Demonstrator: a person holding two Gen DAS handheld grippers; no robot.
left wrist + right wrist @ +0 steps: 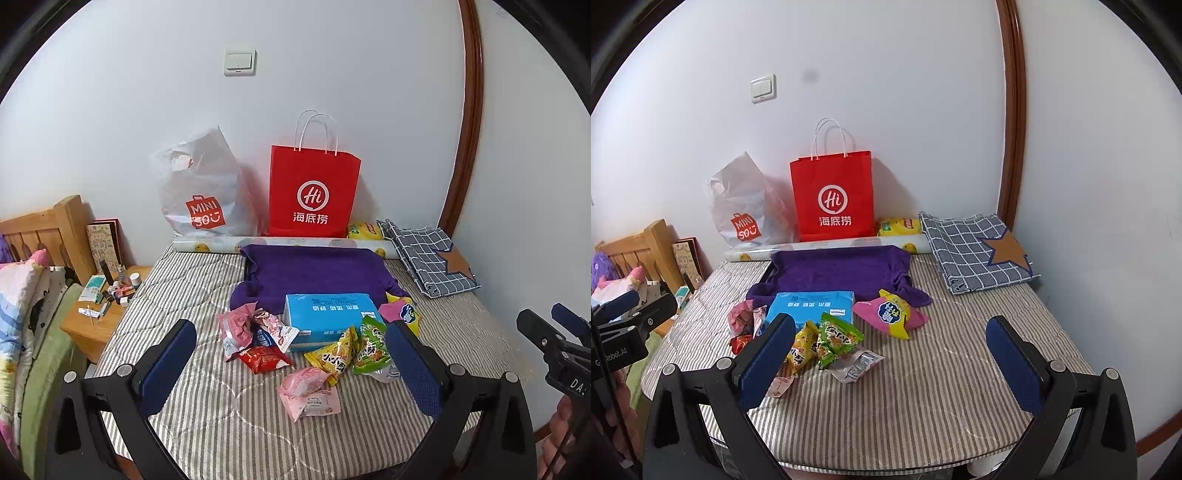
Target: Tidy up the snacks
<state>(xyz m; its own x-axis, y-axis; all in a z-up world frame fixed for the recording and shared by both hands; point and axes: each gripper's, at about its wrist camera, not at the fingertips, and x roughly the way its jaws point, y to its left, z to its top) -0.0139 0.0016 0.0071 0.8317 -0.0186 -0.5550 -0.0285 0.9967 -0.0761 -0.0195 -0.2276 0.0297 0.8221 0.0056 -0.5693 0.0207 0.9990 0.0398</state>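
Both hand-held grippers, left (291, 363) and right (890, 356), gaped wide, empty. The snack packets (334, 356) at centre frame looked light, crinkly, probably slippery; pinch a sealed edge.

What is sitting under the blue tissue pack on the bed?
The blue tissue pack lies partly on the purple cloth, with its near end over the striped mattress. Snack packets lean against its front edge. Whatever lies directly beneath it is covered.

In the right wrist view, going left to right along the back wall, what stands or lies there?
White Miniso plastic bag → red paper bag → yellow snack packet → checked blue cloth.
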